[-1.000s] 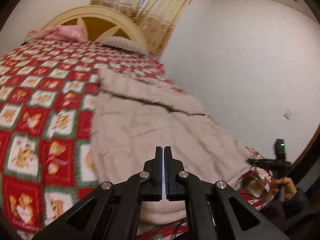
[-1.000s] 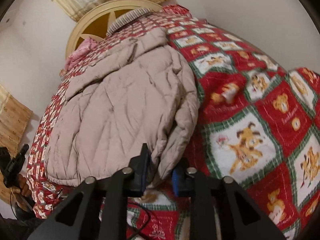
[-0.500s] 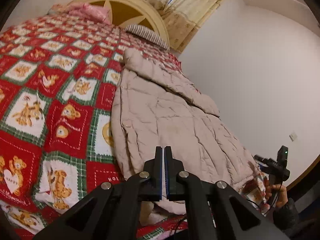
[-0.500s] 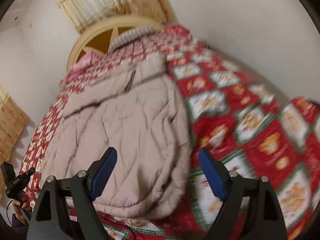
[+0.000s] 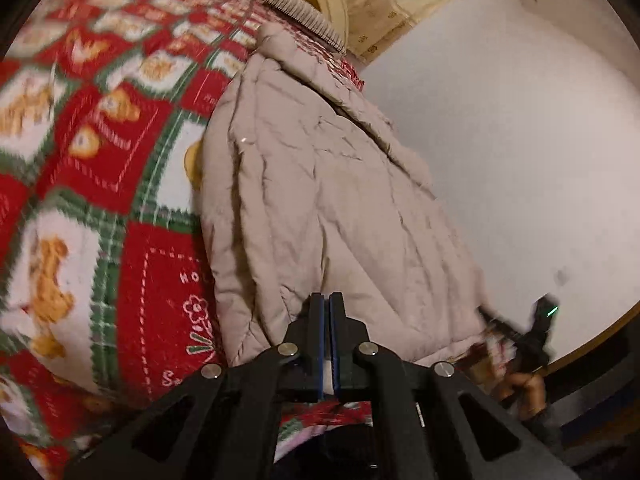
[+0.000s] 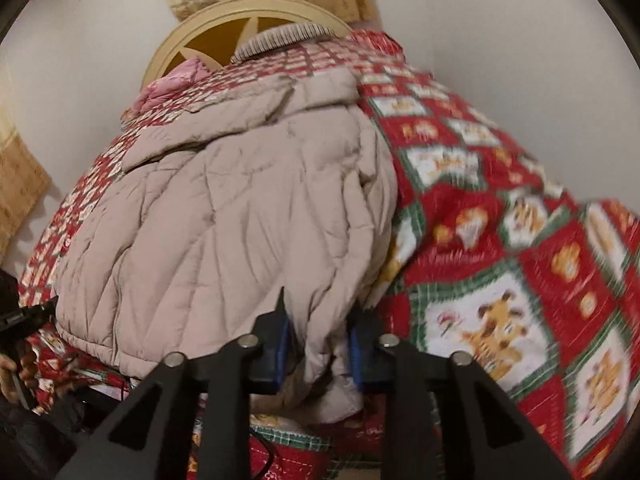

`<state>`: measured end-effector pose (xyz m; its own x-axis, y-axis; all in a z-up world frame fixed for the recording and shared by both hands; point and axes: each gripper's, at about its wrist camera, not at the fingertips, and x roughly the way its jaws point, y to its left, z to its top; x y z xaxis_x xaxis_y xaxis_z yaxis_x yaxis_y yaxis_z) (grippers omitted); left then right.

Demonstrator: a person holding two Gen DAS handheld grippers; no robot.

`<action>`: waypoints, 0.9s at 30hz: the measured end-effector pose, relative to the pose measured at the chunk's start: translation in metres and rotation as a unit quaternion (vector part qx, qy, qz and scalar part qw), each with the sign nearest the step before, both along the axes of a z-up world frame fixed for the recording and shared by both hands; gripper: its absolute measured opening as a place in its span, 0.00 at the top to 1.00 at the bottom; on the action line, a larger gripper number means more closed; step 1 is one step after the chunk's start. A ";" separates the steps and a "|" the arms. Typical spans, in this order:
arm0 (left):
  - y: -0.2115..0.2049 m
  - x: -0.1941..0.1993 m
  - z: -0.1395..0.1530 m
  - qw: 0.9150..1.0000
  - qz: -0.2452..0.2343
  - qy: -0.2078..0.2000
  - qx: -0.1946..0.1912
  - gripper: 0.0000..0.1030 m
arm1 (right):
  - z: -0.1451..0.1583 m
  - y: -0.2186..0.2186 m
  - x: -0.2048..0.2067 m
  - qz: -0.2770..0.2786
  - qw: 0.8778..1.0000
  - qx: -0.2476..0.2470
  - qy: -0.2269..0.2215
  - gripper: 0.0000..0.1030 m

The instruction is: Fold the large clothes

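The right gripper (image 6: pixel 318 344) pinches a thick fold at the hem of the beige quilted coat (image 6: pixel 224 220), low in the frame. The left gripper (image 5: pixel 329 332), fingers pressed together, sits at the coat's near edge. The coat lies on a red teddy-bear blanket (image 6: pixel 500 240), headboard (image 6: pixel 224 36) upper centre.

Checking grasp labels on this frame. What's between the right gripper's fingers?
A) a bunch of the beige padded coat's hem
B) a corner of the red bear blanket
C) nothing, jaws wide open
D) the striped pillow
A: in the right wrist view the right gripper has its blue pads on either side of a bunched fold of the beige padded coat, at the coat's near edge.
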<state>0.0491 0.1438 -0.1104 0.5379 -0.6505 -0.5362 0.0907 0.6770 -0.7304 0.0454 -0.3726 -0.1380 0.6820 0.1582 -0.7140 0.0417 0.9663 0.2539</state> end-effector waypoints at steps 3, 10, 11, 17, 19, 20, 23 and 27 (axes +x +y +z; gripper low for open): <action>0.010 -0.001 -0.009 0.999 0.008 0.006 -0.053 0.98 | -0.007 -0.003 0.000 -0.004 1.000 0.017 0.006 0.64; 0.000 -0.015 0.026 0.995 -0.028 -0.086 -0.046 1.00 | 0.018 0.005 -0.007 0.003 1.000 0.016 -0.012 0.83; -0.001 -0.019 0.034 0.993 -0.031 -0.105 -0.044 1.00 | 0.024 0.006 -0.010 0.007 1.000 0.020 -0.018 0.83; 0.008 -0.030 0.069 0.987 -0.002 -0.156 0.026 1.00 | 0.050 0.008 -0.025 0.011 0.997 0.045 -0.055 0.84; 0.016 -0.025 0.067 0.988 0.026 -0.140 0.062 1.00 | 0.051 0.007 -0.026 0.001 0.998 0.036 -0.059 0.84; 0.021 -0.023 0.064 0.988 0.037 -0.124 0.080 1.00 | 0.051 0.005 -0.026 -0.004 0.998 0.037 -0.060 0.84; 0.030 -0.016 0.044 0.992 0.048 -0.071 0.091 1.00 | 0.045 -0.002 -0.023 -0.008 0.997 0.052 -0.052 0.84; 0.024 -0.011 0.024 0.993 0.048 -0.041 0.103 0.97 | 0.037 0.001 -0.020 -0.009 0.998 0.049 -0.039 0.84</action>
<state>0.0381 0.1676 -0.0867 0.6392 -0.4755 -0.6045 0.0723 0.8196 -0.5683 0.0252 -0.3716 -0.1015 0.7377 0.2125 -0.6408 0.0346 0.9360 0.3502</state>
